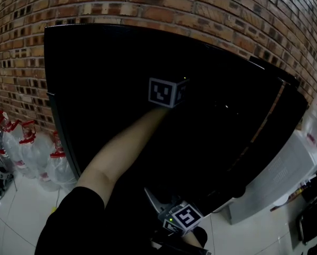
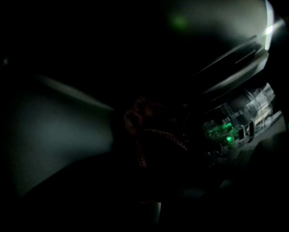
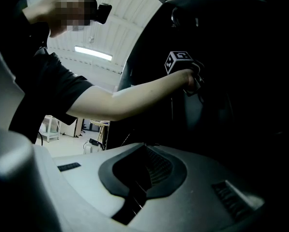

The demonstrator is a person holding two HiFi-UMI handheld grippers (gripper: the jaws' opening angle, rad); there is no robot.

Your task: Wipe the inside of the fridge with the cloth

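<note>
Right now my left gripper (image 1: 168,92), raised deep inside the dark fridge (image 1: 121,78) on the far side, is clenched on the bunched reddish cloth (image 2: 145,125). My right gripper (image 1: 182,217) sits low and near, jaws closed on nothing.

A red-brown brick wall (image 1: 147,4) with dark mortar lines fills the top of the head view. At lower left, a white tiled floor (image 1: 20,217) with thin dark joints carries a cluster of clear plastic bottles (image 1: 39,161) with red caps, standing near the foot of the wall. A white ribbed cabinet (image 1: 277,177) stands at the right. In the right gripper view, 1 fluorescent strip light (image 3: 92,52) glows on a pale ribbed ceiling (image 3: 129,8), and a white shelf unit (image 3: 50,128) stands well back in a bright room.
</note>
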